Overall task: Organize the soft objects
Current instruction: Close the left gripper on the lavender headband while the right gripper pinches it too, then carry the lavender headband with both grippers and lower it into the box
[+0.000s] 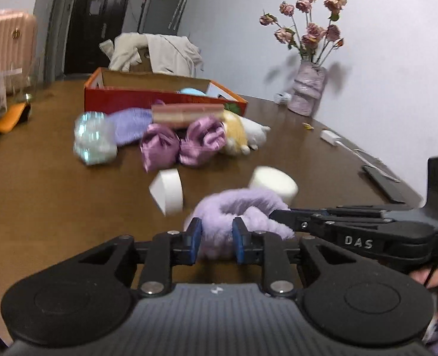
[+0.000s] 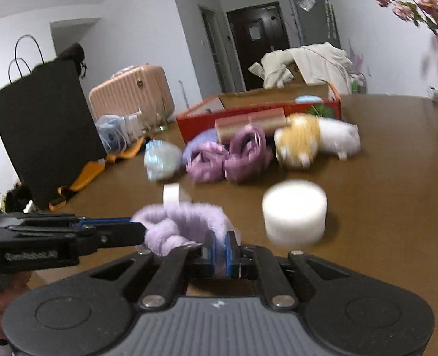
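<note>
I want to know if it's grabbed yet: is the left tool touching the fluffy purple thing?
Touching. In the left wrist view, the left tool has the fluffy purple thing squeezed between its blue pads, fur bulging around them.

Lilac fluffy band (image 1: 242, 207), white foam cyl (image 1: 273, 182), red box (image 1: 135, 96), brown table (image 1: 40, 184).

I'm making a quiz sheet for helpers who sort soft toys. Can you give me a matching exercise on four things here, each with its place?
Things:
1. fluffy lilac ring
2. red cardboard box
3. white foam cylinder
4. vase of dried pink roses

Places:
A. by the wall at the table's far edge
B. gripped by both grippers
C. behind the pile of soft things
D. alone on bare table beside the ring

Pairs: 1-B, 2-C, 3-D, 4-A
</note>
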Motion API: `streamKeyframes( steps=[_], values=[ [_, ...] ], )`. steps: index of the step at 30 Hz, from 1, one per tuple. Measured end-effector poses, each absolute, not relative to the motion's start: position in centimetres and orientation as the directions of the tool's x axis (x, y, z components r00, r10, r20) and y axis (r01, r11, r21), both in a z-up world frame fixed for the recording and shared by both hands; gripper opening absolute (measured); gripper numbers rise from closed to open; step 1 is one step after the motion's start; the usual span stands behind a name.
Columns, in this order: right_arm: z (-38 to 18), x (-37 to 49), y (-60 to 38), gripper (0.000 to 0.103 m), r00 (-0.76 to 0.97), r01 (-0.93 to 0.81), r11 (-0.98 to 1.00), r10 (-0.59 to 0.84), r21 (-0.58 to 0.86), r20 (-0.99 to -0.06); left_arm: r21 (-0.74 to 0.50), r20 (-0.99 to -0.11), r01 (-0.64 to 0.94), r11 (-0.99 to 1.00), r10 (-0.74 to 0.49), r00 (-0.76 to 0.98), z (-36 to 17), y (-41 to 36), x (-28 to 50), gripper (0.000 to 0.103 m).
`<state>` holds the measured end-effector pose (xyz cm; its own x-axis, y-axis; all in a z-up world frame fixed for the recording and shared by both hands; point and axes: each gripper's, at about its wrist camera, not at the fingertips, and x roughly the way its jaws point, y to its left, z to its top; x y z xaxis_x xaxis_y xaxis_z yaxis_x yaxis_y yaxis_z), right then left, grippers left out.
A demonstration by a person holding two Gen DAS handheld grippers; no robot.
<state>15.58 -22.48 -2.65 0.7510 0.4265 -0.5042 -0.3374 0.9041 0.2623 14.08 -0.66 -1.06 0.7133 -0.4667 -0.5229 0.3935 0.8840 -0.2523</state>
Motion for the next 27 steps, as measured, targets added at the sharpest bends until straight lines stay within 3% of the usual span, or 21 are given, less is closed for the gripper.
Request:
streamKeyframes(
  steps=[3,7,12,14,17,22,27],
  values=[
    [-3.0,13.8,-22.2,0.007,0.756,-0.329,0.915,0.404,0.234,-0.516,-0.335,-0.486,0.37,0.867,-0.495,0.72,-0.9,1.1,13.2,0.05],
    [-3.8,12.3,-22.2,0.007,0.747,-0.321,0.924,0.383,0.21,-0.544,-0.338,-0.473,0.323,0.884,-0.457,0.753,0.1,0.8,13.9,0.057],
    [-3.0,10.8,-22.7,0.019,0.756,-0.331,0.926,0.376,0.183,-0.535,-0.231,-0.573,0.297,0.926,-0.376,0.728,-1.8,-2.1,14.4,0.05],
    [-2.0,10.0,-24.0,0.03,0.77,-0.333,0.911,0.411,0.243,-0.487,-0.225,-0.57,0.299,0.927,-0.374,0.731,-2.5,-2.1,13.8,0.05],
    [-1.3,10.7,-25.3,0.037,0.782,-0.308,0.887,0.441,0.343,-0.44,-0.213,-0.562,0.309,0.927,-0.375,0.737,-2.8,-1.9,13.1,0.05],
    [-2.9,13.5,-23.7,0.037,0.759,-0.257,0.896,0.42,0.362,-0.498,-0.197,-0.564,0.307,0.931,-0.364,0.741,-2.9,-2.0,12.9,0.05],
    [-4.0,12.9,-22.3,0.026,0.766,-0.269,0.92,0.383,0.284,-0.516,-0.249,-0.537,0.338,0.908,-0.42,0.732,-2.0,-1.2,12.1,0.054]
  ],
)
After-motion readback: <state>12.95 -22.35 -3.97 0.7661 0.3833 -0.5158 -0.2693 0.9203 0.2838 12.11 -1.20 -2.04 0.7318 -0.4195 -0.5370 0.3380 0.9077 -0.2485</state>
